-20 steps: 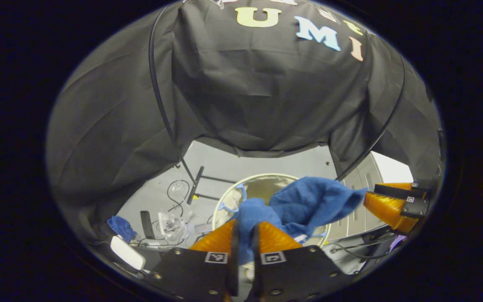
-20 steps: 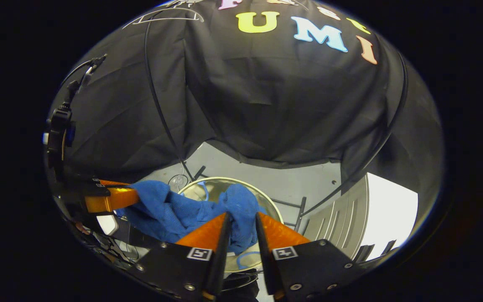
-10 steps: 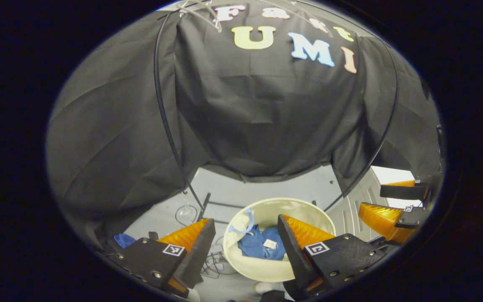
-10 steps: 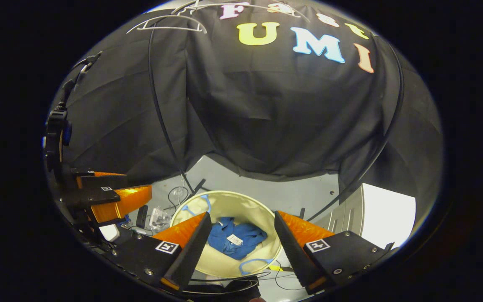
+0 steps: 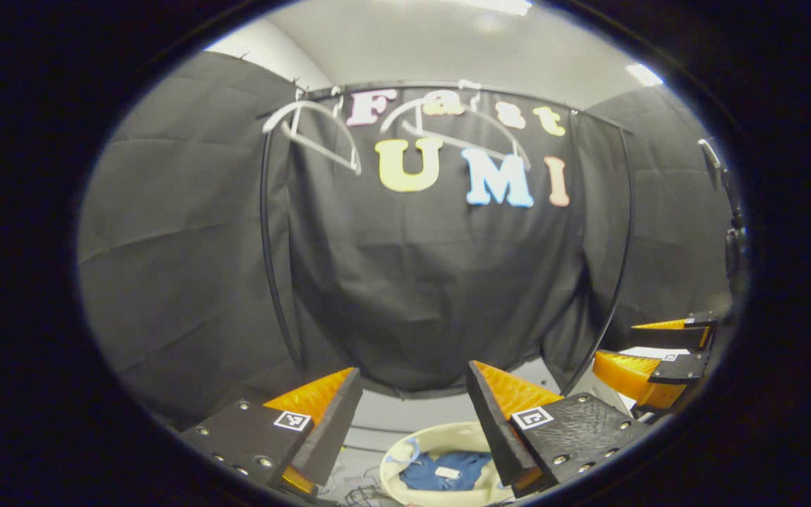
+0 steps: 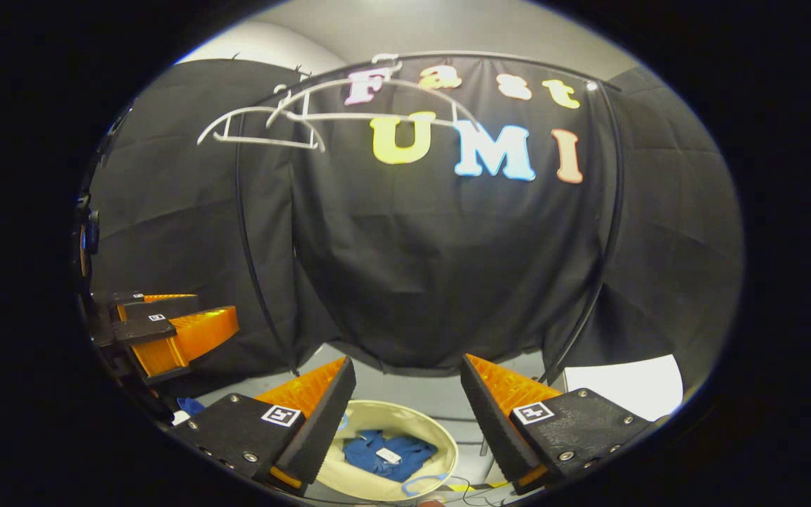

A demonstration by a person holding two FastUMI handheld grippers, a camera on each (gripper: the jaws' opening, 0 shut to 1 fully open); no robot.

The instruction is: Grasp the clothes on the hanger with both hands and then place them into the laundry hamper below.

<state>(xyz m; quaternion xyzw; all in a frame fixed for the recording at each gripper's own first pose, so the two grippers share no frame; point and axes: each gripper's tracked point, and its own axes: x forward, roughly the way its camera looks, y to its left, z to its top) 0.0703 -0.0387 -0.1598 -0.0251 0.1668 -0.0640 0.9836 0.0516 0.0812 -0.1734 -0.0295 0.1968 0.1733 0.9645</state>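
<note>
The blue garment (image 5: 448,470) lies crumpled inside the cream round hamper (image 5: 405,442) on the floor, with a white tag showing on it. In the right gripper view the same garment (image 6: 384,454) rests in the hamper (image 6: 444,440) below my fingers. My left gripper (image 5: 414,372) is open with nothing between its fingers, high above the hamper. My right gripper (image 6: 407,362) is open too and holds nothing. Each one appears from the side in the other's view, the right gripper (image 5: 617,343) and the left gripper (image 6: 217,308). Two bare white hangers (image 5: 314,134) (image 6: 265,130) hang on the rail above.
A black rack frames the cloth wall, with a curved pole (image 5: 268,246) on the left and another pole (image 5: 620,246) on the right. A white panel (image 6: 624,386) stands at the right. A small blue cloth (image 6: 187,405) and cables lie on the grey floor left of the hamper.
A second ago both grippers were shut on the blue garment over the hamper. They opened, the garment dropped in, and both have since risen and tilted up toward the hangers.
</note>
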